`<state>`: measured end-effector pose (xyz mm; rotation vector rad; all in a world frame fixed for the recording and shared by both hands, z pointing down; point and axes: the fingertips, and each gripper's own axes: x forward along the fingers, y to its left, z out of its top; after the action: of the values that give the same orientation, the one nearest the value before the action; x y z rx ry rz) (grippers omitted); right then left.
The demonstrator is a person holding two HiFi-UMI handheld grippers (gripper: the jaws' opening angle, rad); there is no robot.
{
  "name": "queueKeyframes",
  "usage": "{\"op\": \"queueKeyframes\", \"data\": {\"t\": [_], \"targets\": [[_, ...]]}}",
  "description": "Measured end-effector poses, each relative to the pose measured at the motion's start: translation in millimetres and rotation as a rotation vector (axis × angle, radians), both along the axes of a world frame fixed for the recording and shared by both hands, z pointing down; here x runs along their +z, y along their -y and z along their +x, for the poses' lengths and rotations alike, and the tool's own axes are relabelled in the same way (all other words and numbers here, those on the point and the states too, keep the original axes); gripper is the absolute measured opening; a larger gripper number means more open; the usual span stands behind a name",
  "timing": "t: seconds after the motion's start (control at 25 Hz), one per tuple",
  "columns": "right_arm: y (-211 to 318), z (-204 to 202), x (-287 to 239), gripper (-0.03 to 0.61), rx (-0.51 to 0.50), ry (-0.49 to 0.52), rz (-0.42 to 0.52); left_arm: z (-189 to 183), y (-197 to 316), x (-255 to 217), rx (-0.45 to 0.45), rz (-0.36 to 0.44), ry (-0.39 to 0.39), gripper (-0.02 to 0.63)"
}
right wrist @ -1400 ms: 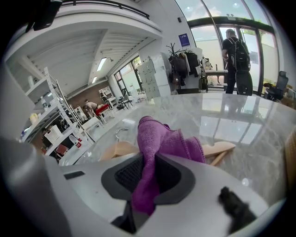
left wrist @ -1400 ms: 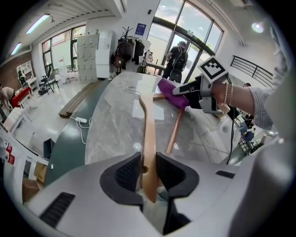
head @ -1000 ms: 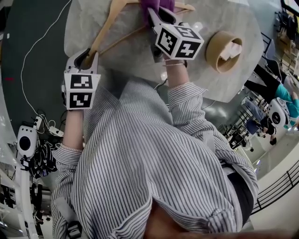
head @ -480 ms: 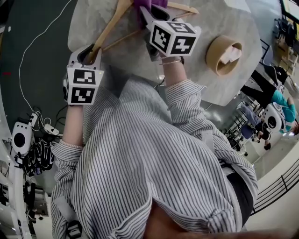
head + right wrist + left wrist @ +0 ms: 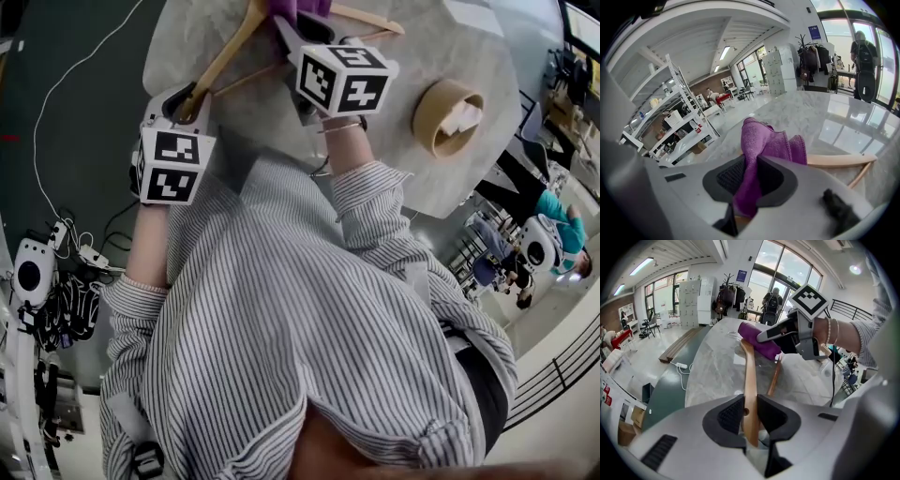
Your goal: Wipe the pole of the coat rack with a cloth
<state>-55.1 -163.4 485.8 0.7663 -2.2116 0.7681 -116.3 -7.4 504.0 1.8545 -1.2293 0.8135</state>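
Wiping seemed under way, not finished: the fingers of the left gripper [image 5: 750, 416] clamped the hanger [image 5: 750, 371], while those of the right gripper [image 5: 749, 180] pinched the cloth [image 5: 766, 140] onto it at twelve o'clock.

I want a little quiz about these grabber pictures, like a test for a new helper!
1. True or false: the left gripper is shut on the wooden hanger.
2. What does the right gripper hold? A) a sponge B) a purple cloth C) nothing
3. Fill in: under the hanger is a marble ____.
Key: 1 true; 2 B; 3 table.
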Motion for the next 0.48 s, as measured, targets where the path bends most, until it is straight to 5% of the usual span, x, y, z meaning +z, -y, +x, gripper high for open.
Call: {"op": "queueKeyframes", "data": {"t": [0.48], "targets": [[-27, -11, -1, 0.074, -0.104, -0.012, -0.012, -1, 1, -1, -0.047, 0.017, 0.003, 0.094]]}}
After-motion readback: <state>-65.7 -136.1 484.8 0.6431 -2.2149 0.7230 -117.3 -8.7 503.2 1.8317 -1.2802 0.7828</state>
